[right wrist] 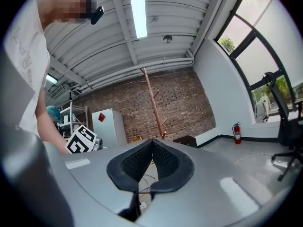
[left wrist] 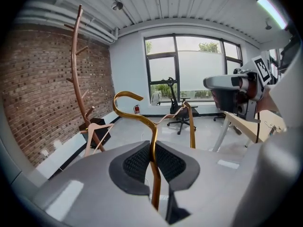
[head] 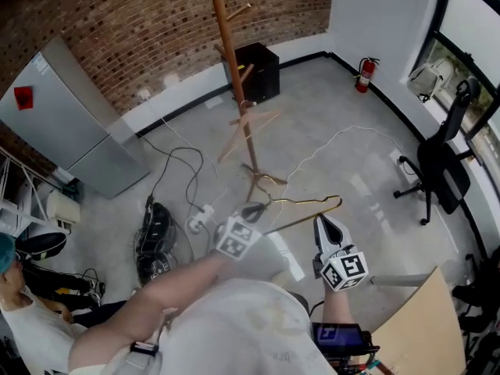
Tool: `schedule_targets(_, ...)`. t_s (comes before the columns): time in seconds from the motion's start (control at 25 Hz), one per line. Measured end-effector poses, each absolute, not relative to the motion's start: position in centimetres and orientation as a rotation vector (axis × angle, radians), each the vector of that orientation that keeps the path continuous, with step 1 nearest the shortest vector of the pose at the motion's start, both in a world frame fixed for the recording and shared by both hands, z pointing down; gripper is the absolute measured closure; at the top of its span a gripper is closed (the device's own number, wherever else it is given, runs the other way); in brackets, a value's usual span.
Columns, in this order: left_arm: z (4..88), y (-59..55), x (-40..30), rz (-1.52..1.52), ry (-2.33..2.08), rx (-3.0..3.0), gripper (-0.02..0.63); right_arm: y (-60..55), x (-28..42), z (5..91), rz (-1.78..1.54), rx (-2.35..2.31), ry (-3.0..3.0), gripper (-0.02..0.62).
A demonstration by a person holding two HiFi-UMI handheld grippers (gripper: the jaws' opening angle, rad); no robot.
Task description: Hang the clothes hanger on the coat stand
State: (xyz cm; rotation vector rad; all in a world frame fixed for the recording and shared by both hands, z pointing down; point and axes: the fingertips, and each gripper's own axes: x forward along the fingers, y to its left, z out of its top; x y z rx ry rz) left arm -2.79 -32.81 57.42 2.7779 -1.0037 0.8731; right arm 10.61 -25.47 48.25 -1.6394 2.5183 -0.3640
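- A tall wooden coat stand [head: 229, 61] rises from the grey floor near the brick wall [head: 141, 22].
- One pale wooden hanger [head: 251, 125] hangs low on it.
- The left gripper [head: 251, 209], blurred, meets a gold hanger [head: 306, 203] at the neck under its hook.
- The hook is near the foot of the stand.
- The right gripper [head: 320, 220] is just under the lower bar of the gold hanger; contact is not clear.
- A black box [head: 262, 69] stands behind the stand, against the wall.
- A grey cabinet [head: 66, 119] stands on the left.
- Cables [head: 176, 166] and a black bag [head: 154, 233] lie on the floor.
- A fire extinguisher [head: 365, 74] and an office chair [head: 441, 166] are on the right.
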Motion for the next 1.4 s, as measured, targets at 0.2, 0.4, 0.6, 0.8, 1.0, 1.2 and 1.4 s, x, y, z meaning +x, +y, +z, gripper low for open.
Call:
schedule_targets(0.2,57.3,-36.3,-1.9,0.894,-1.095,2.739,0.575,-29.3,10.9,48.6,-0.372,-1.531,2.577,0.581)
schedule_targets(0.4,58.6,-39.0,-1.3,0.896,-1.150,2.684,0.574,-31.9,11.1,49.8,-0.404,-1.462,2.630,0.581)
schedule_targets(0.6,59.0,-42.3,-1.6,0.913,-1.208,2.651,0.574,-34.7,11.0,50.5,-0.460,-1.422,2.682,0.581)
schedule_targets(0.8,60.1,-45.6,-2.3,0.937,-1.270,2.625,0.574,-38.0,10.7,52.2,-0.507,-1.382,2.729,0.580)
schedule_targets(1.0,60.1,-50.7,-2.3,0.936,-1.311,2.619,0.574,-41.8,10.7,51.9,-0.509,-1.380,2.772,0.581)
schedule_targets(1.2,59.8,-56.6,-2.2,0.903,-1.366,2.596,0.574,-47.1,11.5,52.1,-0.547,-1.382,2.795,0.581)
schedule_targets(1.4,59.4,-62.2,-3.6,0.875,-1.451,2.549,0.574,-52.3,11.6,51.9,-0.559,-1.372,2.813,0.581)
